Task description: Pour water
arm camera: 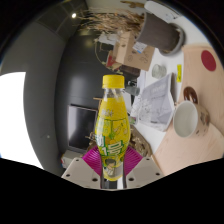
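1. Seen between the two fingers of the handheld gripper (113,172): a clear plastic bottle (113,125) with a yellow screw cap (114,81) and a yellow-green printed label, standing upright and filling the middle of the gripper view.
2. Clenched on the bottle's lower body, by the look of it: both magenta pads (95,158) pressed against the label, one at either side, no gap showing.
3. Appeared lifted rather than resting on anything, though its base was hidden behind the fingers and could not be confirmed.
4. Cap in place, so no pouring possible as yet; task judged to be at an early stage.
5. Beyond the bottle and to one side, on a pale tabletop (170,150): a white ceramic mug (186,119), a likely receiver for the water, well apart from the bottle, with a crumpled clear plastic bag (153,100) lying between the two.
6. Handling, as a judgement: thin-walled plastic, light when part-empty, liable to dent and squirt under a hard squeeze; smooth label likely slippery.
7. Best hold judged to be around the labelled midsection, where the wall is widest and straightest, with moderate pressure; neck and cap left free for opening.
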Tool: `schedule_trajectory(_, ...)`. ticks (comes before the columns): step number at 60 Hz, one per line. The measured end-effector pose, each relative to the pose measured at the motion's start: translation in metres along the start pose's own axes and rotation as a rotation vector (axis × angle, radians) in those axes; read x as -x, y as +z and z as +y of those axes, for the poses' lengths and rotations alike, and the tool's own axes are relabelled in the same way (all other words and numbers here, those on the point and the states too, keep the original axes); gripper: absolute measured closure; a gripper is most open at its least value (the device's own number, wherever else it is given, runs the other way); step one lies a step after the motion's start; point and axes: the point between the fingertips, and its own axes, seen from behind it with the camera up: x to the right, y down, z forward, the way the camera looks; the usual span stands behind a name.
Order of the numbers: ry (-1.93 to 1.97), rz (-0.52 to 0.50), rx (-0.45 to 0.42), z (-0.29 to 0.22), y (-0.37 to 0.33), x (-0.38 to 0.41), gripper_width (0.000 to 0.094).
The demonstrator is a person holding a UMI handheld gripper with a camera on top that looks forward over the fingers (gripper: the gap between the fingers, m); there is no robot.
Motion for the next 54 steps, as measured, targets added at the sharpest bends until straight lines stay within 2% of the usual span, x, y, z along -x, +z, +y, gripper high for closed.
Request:
schedule_trajectory(9, -0.435, 0.031, -0.112, -0.077, -0.035, 0.05, 0.0689)
schedule_trajectory(15, -0.67, 0.089, -0.2, -0.129, -0.052, 0.066, 0.0689)
schedule_trajectory(20, -0.847, 0.181, -0.275, -0.18, -0.072, 0.056, 0.069)
schedule_trajectory(25, -0.98, 0.303, -0.311, -0.221, -0.09, 0.017, 0.0691)
schedule_trajectory(30, -1.083, 0.434, -0.315, -0.26, -0.097, -0.027, 0.069)
schedule_trajectory(37, -1.191, 0.586, -0.283, -0.285, -0.106, -0.107, 0.0689)
schedule_trajectory(46, -1.174, 0.684, -0.21, -0.29, -0.112, -0.193, 0.0689)
schedule_trajectory(54, -1.168, 0.751, -0.188, -0.29, -0.12, -0.243, 0.0689)
